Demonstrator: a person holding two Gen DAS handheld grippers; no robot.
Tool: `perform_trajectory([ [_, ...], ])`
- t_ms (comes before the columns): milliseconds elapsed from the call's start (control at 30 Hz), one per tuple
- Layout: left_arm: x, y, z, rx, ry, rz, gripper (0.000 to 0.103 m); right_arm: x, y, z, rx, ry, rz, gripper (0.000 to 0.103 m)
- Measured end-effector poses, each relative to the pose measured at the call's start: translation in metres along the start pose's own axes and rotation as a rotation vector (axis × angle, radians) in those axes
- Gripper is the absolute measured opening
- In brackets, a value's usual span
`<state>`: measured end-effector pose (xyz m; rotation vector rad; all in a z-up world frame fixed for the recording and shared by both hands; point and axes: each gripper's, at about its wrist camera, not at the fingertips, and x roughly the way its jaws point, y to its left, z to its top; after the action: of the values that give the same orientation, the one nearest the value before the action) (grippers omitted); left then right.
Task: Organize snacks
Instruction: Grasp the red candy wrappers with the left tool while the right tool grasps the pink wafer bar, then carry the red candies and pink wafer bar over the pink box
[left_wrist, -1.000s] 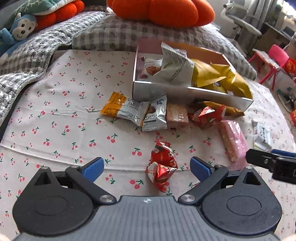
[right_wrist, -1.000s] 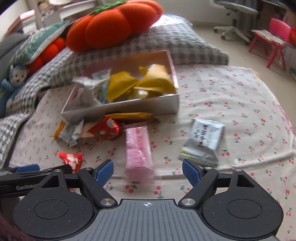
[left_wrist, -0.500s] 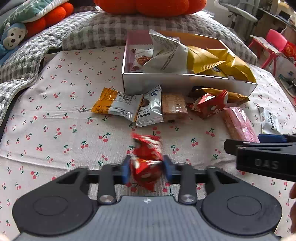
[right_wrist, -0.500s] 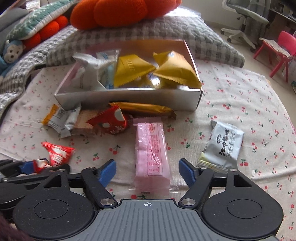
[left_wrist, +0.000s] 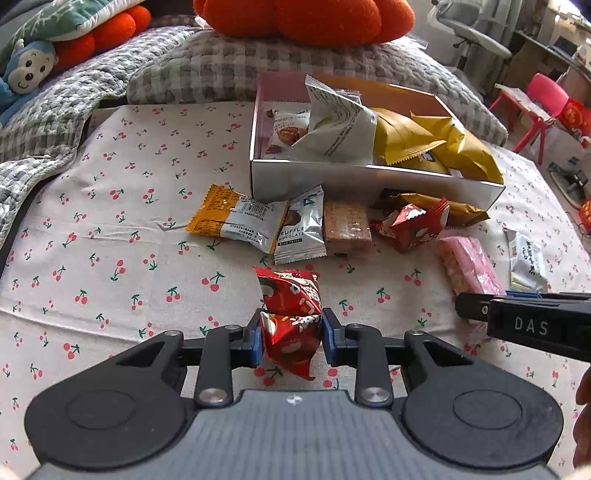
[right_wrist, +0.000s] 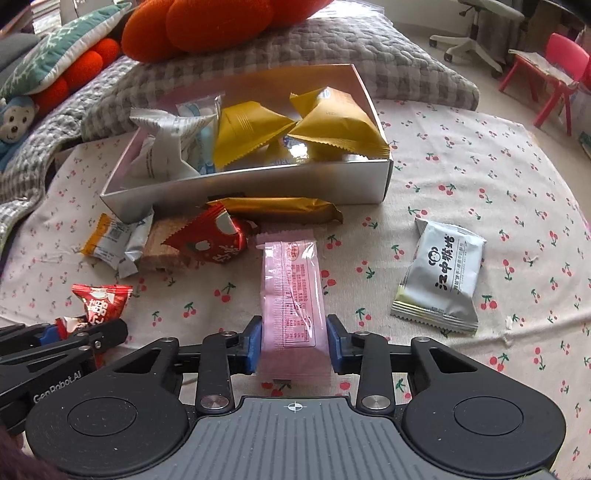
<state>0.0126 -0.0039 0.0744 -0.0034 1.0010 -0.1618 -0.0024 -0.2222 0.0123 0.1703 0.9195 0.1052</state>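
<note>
Cherry-print cloth (left_wrist: 110, 229), white box (left_wrist: 354, 184) full of yellow packets (left_wrist: 436, 147).

Two close wrist views, angled down over cherry-print cloth (left_wrist: 110, 229), both facing the snack box (right_wrist: 258, 184).

The red snack packet (left_wrist: 291, 325) between the left tool's (left_wrist: 291, 334) blue pads is crinkled foil, glossy and catching light. The pink wrapper (right_wrist: 293, 295) in the right tool (right_wrist: 294, 343) is smooth, faintly shiny plastic film. Both tools have matt black plastic bodies with small bright metal pins. At twelve o'clock the box (right_wrist: 258, 188) looks like smooth white card with a slight sheen. The cherry-print sheet (left_wrist: 110, 221) is matt woven cloth; the grey checked blanket (left_wrist: 207, 70) is nubbly and rough, the orange cushion (left_wrist: 310, 14) plush.
</note>
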Motion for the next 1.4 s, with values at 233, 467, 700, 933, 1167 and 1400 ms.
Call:
perform_trajectory([
  [233, -0.003, 0.001, 0.002, -0.016, -0.006, -0.017, 0.027, -0.01, -0.004, -0.002, 0.036, -0.012, 0.033, 0.032],
  [467, -0.011, 0.002, 0.003, -0.034, -0.019, -0.042, 0.027, -0.022, -0.012, -0.004, 0.083, -0.03, 0.074, 0.031],
  [700, -0.018, 0.002, 0.005, -0.044, -0.037, -0.061, 0.027, -0.042, -0.019, -0.004, 0.118, -0.068, 0.114, 0.031],
  [933, -0.026, 0.001, 0.012, -0.051, -0.072, -0.075, 0.027, -0.055, -0.025, -0.001, 0.131, -0.106, 0.133, 0.031],
  [1167, -0.027, 0.006, 0.026, -0.078, -0.091, -0.09, 0.027, -0.063, -0.024, 0.011, 0.117, -0.15, 0.146, 0.031],
  [1400, -0.024, 0.003, 0.046, -0.077, -0.115, -0.086, 0.027, -0.06, -0.022, 0.028, 0.106, -0.174, 0.158, 0.031],
])
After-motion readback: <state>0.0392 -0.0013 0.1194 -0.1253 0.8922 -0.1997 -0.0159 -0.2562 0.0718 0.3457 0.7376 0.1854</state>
